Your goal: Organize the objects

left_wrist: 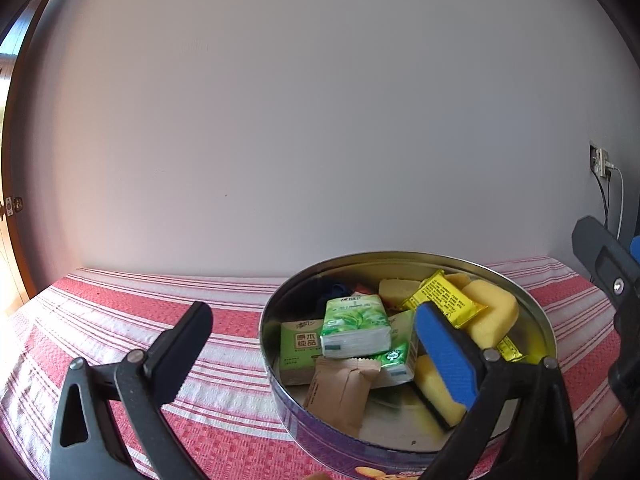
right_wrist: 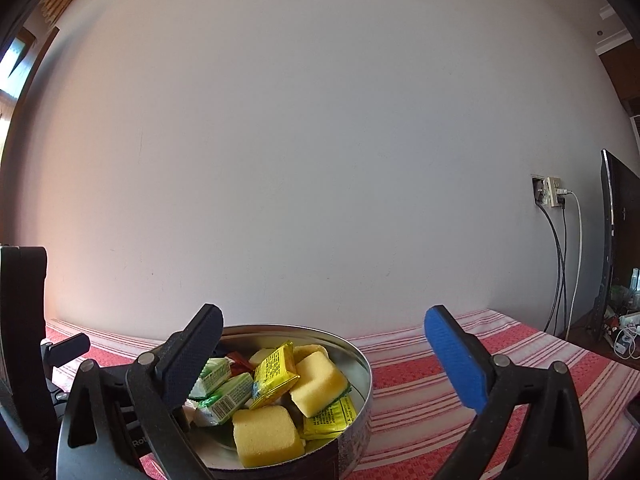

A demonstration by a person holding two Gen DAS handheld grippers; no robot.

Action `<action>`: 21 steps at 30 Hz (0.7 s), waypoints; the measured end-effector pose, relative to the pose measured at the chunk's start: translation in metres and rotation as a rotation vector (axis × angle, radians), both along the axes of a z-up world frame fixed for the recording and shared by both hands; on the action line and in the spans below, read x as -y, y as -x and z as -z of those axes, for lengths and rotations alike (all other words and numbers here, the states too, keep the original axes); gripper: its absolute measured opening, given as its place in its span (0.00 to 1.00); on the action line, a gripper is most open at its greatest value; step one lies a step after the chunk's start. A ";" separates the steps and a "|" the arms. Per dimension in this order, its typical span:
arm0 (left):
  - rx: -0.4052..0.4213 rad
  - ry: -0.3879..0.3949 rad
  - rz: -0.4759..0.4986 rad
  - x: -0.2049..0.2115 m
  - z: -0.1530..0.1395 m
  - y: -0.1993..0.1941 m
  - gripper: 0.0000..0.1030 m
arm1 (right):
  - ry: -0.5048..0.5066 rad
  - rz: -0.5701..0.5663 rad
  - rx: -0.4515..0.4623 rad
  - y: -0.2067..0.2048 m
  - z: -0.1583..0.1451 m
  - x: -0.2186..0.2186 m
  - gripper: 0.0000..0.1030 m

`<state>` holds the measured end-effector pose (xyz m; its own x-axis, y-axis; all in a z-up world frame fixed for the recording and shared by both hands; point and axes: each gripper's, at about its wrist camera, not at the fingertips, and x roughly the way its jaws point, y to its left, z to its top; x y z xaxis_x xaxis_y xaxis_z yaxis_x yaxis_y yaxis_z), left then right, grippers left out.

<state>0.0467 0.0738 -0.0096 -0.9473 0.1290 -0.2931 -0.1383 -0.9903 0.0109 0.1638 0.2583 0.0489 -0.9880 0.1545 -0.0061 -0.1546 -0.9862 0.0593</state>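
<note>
On the bench (left_wrist: 120, 304), which is covered by a red-and-white striped cloth, we see a round metal tin (left_wrist: 544, 320) holding the gathered things. Its outer wall carries printing: in the right wrist view only the letters "Ro" show, the rest hidden behind the finger.

Inside the tin, a green tissue pack (left_wrist: 356, 326) with a leaf pattern lies on top; its lettering is too small for us to read. Beside it stands a lighter green pack (left_wrist: 298, 346) with a brown panel of four Chinese characters, which we read as 原木纯品. A plain brown paper sachet (left_wrist: 340, 394) leans against the near wall. A yellow sachet (left_wrist: 444, 300) covered in fine dark print, illegible to us, rests between yellow sponges (left_wrist: 490, 312). A second yellow sachet (right_wrist: 330, 416) lies under a sponge in the right wrist view.

Our left hand-held gripper (left_wrist: 316, 344) has its jaws spread as wide as they go and grips nothing: the black finger is over the cloth outside the tin, the blue-padded finger (left_wrist: 446, 354) over the tin's contents, though we cannot tell whether it touches them.

Our right hand-held gripper (right_wrist: 324, 360) is likewise fully spread and empty, its black finger over the tin's left side and its blue pad over the cloth to the right.
</note>
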 end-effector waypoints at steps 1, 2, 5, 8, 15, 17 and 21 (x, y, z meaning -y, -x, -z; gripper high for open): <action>0.003 -0.004 0.000 0.001 0.000 -0.001 1.00 | 0.004 -0.004 -0.006 -0.001 0.000 -0.001 0.99; 0.008 -0.007 0.000 0.001 0.001 -0.001 1.00 | 0.007 -0.008 -0.011 -0.002 0.000 -0.002 0.99; 0.009 -0.012 -0.004 0.002 0.000 -0.004 1.00 | 0.020 -0.011 -0.023 -0.004 0.001 -0.008 0.99; -0.001 -0.012 -0.007 0.001 0.000 -0.006 1.00 | 0.042 -0.033 -0.033 -0.007 0.001 -0.011 0.99; 0.001 -0.011 -0.025 0.001 0.002 -0.008 1.00 | 0.053 -0.067 -0.017 -0.011 0.002 -0.009 0.99; 0.000 -0.011 -0.026 0.002 0.001 -0.009 1.00 | 0.050 -0.065 -0.026 -0.015 0.002 -0.009 0.99; 0.004 -0.007 -0.022 -0.001 0.003 -0.007 1.00 | 0.047 -0.061 -0.037 -0.021 0.003 -0.010 0.99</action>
<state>0.0542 0.0745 -0.0128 -0.9489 0.1099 -0.2960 -0.1163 -0.9932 0.0040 0.1846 0.2678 0.0456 -0.9952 0.0944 0.0246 -0.0912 -0.9897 0.1106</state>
